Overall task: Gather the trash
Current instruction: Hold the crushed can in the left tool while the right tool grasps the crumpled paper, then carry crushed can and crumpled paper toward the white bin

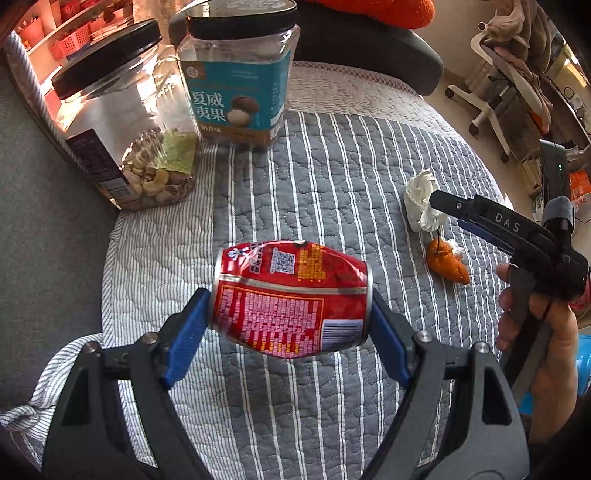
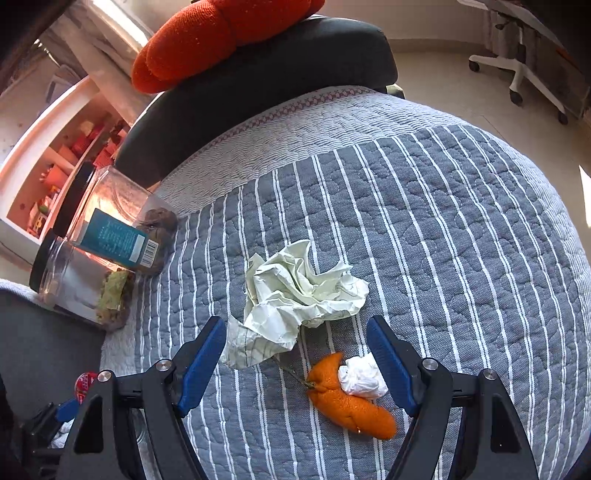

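Observation:
A dented red drink can [image 1: 291, 299] hangs sideways above the striped quilt [image 1: 332, 155]. My left gripper [image 1: 288, 314] is shut on it, one blue pad against each end. In the right wrist view a crumpled pale paper [image 2: 299, 291] lies on the quilt [image 2: 461, 221], with an orange peel [image 2: 347, 402] and a small white wad [image 2: 362, 376] just in front of it. My right gripper [image 2: 295, 354] hovers open over them: the paper's lower edge and the peel lie between its fingers, untouched. The left wrist view shows that gripper [image 1: 448, 212] beside the paper [image 1: 421, 203] and peel [image 1: 447, 262], held by a hand [image 1: 546, 350].
Two clear jars with black lids stand at the quilt's left edge: one of nuts [image 1: 129, 147] and one with a teal label [image 1: 236, 81]. A dark padded backrest [image 2: 258, 85] carries an orange cushion [image 2: 221, 33]. A white office chair [image 1: 495, 92] stands on the floor beyond.

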Tool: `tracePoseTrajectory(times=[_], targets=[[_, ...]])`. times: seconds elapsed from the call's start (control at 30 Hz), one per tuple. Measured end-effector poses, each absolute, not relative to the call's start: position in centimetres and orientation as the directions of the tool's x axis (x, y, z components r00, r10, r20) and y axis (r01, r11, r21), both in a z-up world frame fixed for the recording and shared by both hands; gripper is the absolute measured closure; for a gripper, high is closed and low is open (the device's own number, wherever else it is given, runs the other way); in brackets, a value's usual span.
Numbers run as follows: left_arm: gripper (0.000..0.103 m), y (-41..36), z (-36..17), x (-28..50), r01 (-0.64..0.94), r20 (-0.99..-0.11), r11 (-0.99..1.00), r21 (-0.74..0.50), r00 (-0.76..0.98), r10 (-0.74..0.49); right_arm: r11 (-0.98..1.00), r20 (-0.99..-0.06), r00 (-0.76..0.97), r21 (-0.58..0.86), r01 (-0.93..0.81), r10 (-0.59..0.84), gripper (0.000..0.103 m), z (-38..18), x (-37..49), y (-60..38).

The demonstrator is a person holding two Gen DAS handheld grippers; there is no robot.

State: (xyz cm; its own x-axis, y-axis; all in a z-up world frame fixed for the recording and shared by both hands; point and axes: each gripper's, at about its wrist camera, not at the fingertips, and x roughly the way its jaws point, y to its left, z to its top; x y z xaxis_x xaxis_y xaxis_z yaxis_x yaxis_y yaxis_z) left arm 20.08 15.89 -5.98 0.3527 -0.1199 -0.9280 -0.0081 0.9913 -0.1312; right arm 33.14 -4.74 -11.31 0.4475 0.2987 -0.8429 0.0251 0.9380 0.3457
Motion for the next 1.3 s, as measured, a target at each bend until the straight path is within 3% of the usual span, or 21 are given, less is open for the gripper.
tracePoseTrajectory(times=[0.17, 0.23, 0.3, 0.37, 0.87, 1.3], targets=[[0.021, 15.8, -6.2, 20.2, -0.003, -0.934, 0.993, -0.120, 0.341, -0.112, 0.936, -0.857, 0.420, 0.348, 0.046, 0.298, 0.028, -13.4, 33.9, -4.6], [0.021, 15.8, -6.3, 20.2, -0.003, -0.935, 0.994, -0.113, 0.338, -0.105, 0.927, -0.852, 0.410, 0.373, 0.041, 0.325, 0.040, -14.0, 34.0, -4.5], [0.021, 15.8, -6.3, 20.3, -0.005, -0.935, 0.994, -0.111, 0.340, -0.102, 0.915, -0.841, 0.403, 0.404, 0.021, 0.362, 0.062, -14.1, 34.0, -4.3], [0.021, 15.8, -6.2, 20.2, -0.009, -0.933, 0.994, -0.110, 0.345, -0.100, 0.921, -0.837, 0.415, 0.389, -0.007, 0.357, 0.072, -13.5, 33.7, -3.7], [0.021, 13.9, -4.9, 19.6, 0.013, -0.918, 0.994, -0.109, 0.382, -0.105, 0.911, -0.767, 0.506, 0.398, -0.109, 0.395, 0.073, -7.2, 31.0, -5.3], [0.021, 10.1, -3.7, 19.7, 0.053, -0.901, 0.989, -0.135, 0.408, -0.145, 0.948, -0.788, 0.540, 0.309, -0.069, 0.296, 0.073, -4.5, 28.1, -10.5]])
